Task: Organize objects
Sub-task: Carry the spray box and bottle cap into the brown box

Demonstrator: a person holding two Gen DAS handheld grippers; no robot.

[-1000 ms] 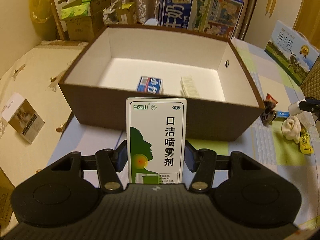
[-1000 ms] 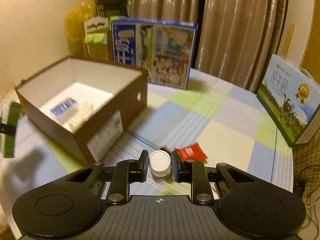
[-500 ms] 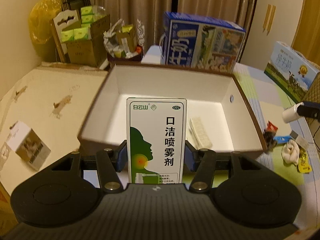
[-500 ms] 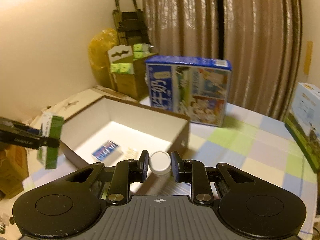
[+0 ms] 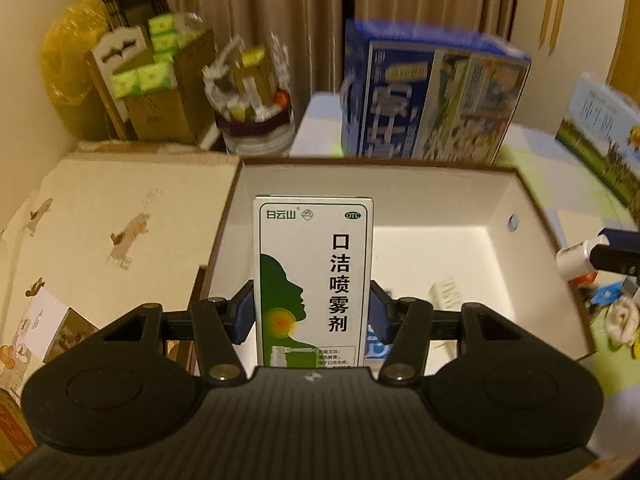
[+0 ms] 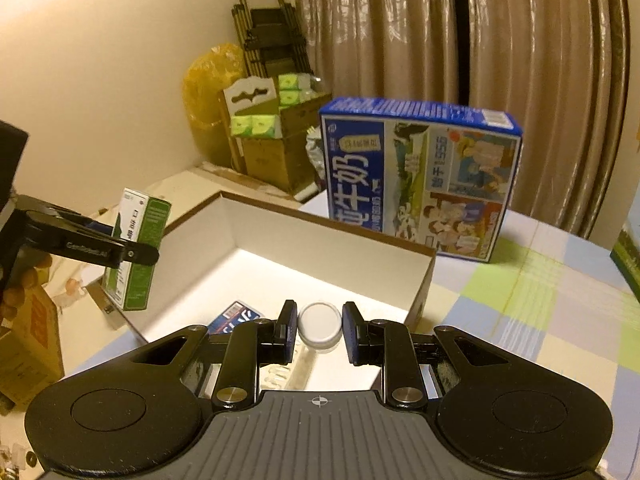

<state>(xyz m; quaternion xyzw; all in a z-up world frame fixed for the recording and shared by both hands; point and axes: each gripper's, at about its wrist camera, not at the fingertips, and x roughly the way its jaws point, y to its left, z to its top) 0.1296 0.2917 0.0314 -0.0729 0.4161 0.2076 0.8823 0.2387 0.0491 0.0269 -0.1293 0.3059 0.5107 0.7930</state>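
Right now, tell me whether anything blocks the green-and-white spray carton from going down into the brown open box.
Nothing visible does. The green-and-white spray carton hangs upright in the left gripper over the brown open box, which has no lid. A blue packet and a pale strip lie on its floor, with bare floor around them.

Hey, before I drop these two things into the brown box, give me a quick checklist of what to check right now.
1. Left gripper clamped on green spray carton: ok.
2. Right gripper pinching white bottle by its cap: ok.
3. Carton over brown box opening: ok, near its left wall.
4. Bottle over the opening: ok.
5. Landing spots clear of blue packet and white packet: cannot tell.
6. Grippers apart: ok.
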